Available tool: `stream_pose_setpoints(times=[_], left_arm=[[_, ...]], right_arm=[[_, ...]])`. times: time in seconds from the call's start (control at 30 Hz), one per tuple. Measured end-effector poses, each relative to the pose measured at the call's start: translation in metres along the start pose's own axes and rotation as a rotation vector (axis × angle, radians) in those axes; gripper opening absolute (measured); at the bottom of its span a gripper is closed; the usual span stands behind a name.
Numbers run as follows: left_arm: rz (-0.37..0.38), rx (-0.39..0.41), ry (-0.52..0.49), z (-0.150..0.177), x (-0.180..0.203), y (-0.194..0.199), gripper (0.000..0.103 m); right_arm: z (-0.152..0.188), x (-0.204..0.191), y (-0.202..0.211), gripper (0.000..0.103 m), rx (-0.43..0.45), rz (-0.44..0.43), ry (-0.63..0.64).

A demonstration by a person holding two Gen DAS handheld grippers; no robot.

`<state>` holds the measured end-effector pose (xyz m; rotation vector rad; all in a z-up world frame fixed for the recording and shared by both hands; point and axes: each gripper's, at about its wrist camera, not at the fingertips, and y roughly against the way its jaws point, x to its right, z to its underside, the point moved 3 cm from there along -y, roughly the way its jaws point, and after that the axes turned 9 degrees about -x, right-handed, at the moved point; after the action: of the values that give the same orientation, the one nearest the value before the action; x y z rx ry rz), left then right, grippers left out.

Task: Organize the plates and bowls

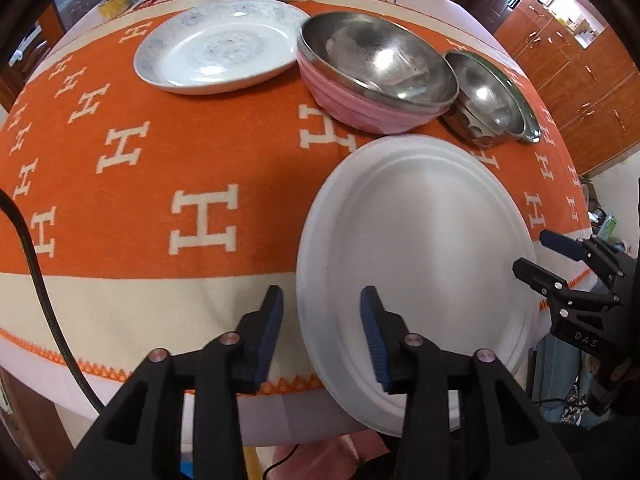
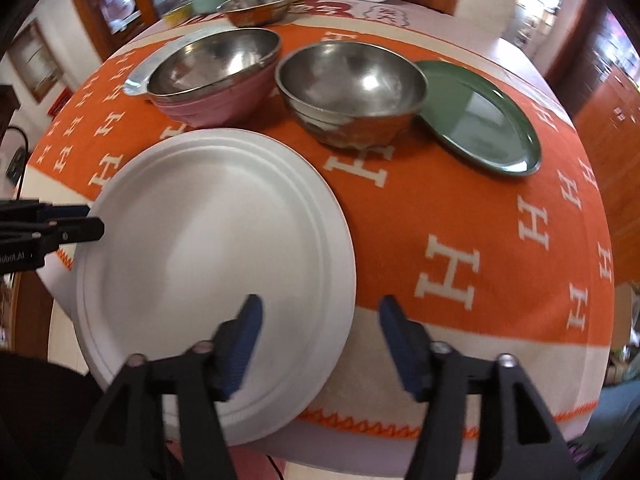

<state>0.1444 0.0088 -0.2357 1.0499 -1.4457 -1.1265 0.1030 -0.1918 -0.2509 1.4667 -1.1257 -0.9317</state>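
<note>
— Left wrist view: left gripper point(image 1: 320, 312) spread astride the white plate's point(image 1: 416, 248) near rim, pads clear; right gripper point(image 2: 320, 320) likewise.
— Plate overhangs the table edge point(image 1: 132, 320); a nudge tips it off. Bowls point(image 1: 376, 64) sit beyond.

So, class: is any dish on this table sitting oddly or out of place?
Yes. The white plate overhangs the near table edge, between the open left tongs and open right tongs. The other dishes sit fully on the cloth.
</note>
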Motion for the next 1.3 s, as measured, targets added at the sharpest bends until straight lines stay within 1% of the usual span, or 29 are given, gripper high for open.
stream_pose_setpoints(times=[0.1, 0.17, 0.27, 0.37, 0.43, 0.57, 0.63, 0.73, 0.8, 0.83, 0.9, 1.1, 1.2, 1.27, 1.3], left_arm=[[-0.014, 0.015, 0.033, -0.001, -0.003, 0.011, 0.048], [-0.024, 0.008, 0.050, -0.004, -0.004, 0.014, 0.048], [-0.055, 0.014, 0.067, -0.009, -0.009, 0.021, 0.049], [-0.075, 0.030, 0.058, -0.015, -0.013, 0.026, 0.053], [-0.075, 0.036, 0.048, -0.018, -0.021, 0.029, 0.054], [-0.056, 0.055, 0.006, -0.024, -0.034, 0.038, 0.055], [-0.041, 0.072, -0.032, -0.028, -0.039, 0.044, 0.059], [-0.030, 0.081, -0.104, -0.029, -0.050, 0.055, 0.060], [-0.019, 0.099, -0.142, -0.028, -0.059, 0.065, 0.062], [-0.012, 0.116, -0.162, -0.028, -0.067, 0.071, 0.065], [-0.003, 0.129, -0.189, -0.028, -0.077, 0.079, 0.066], [0.014, 0.160, -0.254, -0.032, -0.105, 0.100, 0.067], [0.014, 0.155, -0.263, -0.037, -0.119, 0.108, 0.068], [0.022, 0.155, -0.270, -0.040, -0.127, 0.115, 0.071], [0.018, 0.166, -0.277, -0.042, -0.132, 0.121, 0.075]], right_arm=[[-0.006, 0.006, 0.005, 0.065, 0.008, -0.010, 0.014], [-0.012, 0.012, 0.009, 0.065, 0.023, -0.034, -0.001], [-0.017, 0.019, 0.013, 0.065, 0.046, -0.039, -0.025], [-0.021, 0.021, 0.015, 0.066, 0.061, -0.024, -0.056], [-0.022, 0.021, 0.017, 0.066, 0.069, -0.011, -0.083], [-0.021, 0.010, 0.024, 0.066, 0.089, 0.035, -0.138], [-0.019, 0.004, 0.027, 0.069, 0.101, 0.068, -0.167], [-0.013, -0.011, 0.034, 0.073, 0.115, 0.116, -0.243], [-0.010, -0.022, 0.037, 0.073, 0.126, 0.127, -0.280], [-0.008, -0.031, 0.039, 0.073, 0.130, 0.137, -0.302], [-0.005, -0.046, 0.041, 0.073, 0.135, 0.144, -0.333], [-0.005, -0.101, 0.052, 0.074, 0.184, 0.119, -0.395], [-0.012, -0.128, 0.057, 0.074, 0.209, 0.104, -0.400], [-0.017, -0.143, 0.061, 0.075, 0.223, 0.101, -0.392], [-0.020, -0.149, 0.063, 0.075, 0.227, 0.103, -0.387]])
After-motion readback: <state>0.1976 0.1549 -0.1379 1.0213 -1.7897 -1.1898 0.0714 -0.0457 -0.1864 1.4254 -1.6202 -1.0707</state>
